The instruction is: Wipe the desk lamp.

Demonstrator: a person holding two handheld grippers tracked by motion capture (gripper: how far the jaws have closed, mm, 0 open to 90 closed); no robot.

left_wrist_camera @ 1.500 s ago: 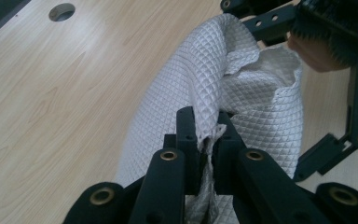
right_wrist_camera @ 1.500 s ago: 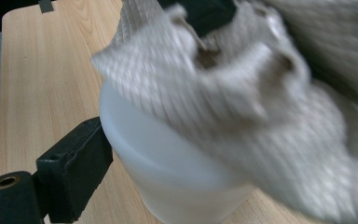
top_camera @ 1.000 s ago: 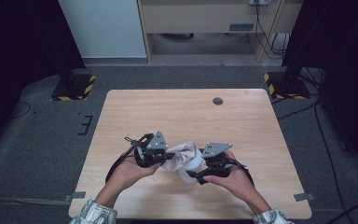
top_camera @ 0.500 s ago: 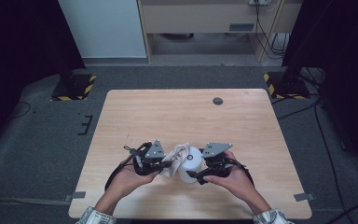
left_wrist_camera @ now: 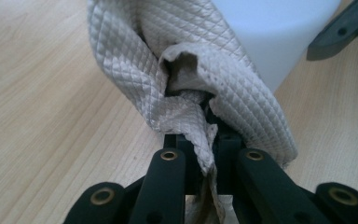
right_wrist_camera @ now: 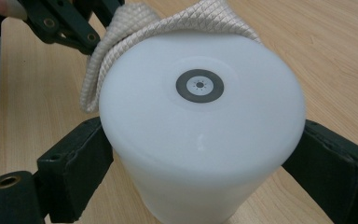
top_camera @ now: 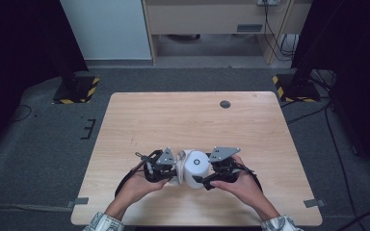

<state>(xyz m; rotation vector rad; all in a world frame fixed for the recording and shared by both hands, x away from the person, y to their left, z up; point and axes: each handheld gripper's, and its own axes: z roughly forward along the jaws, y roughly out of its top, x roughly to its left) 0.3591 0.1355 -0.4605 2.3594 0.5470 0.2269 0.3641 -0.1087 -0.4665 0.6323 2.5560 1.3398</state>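
The right claw [right_wrist_camera: 200,154] grips the white cylinder [right_wrist_camera: 200,121] between its two pads, so it stands steady on the counter [top_camera: 183,120]. Just beside it, the left claw [left_wrist_camera: 200,140] is closed on a bunched cloth [left_wrist_camera: 177,60] and presses it to the cylinder's side, probably to wipe it.

A light wooden worktop [top_camera: 192,120] stands on dark grey carpet [top_camera: 43,144]. Behind the worktop are a pale blue panel [top_camera: 108,29] and a beige cabinet [top_camera: 207,19]. Left and right of it, black stands rest on yellow-and-black striped bases [top_camera: 77,91]. Cables [top_camera: 337,144] trail right of the worktop.
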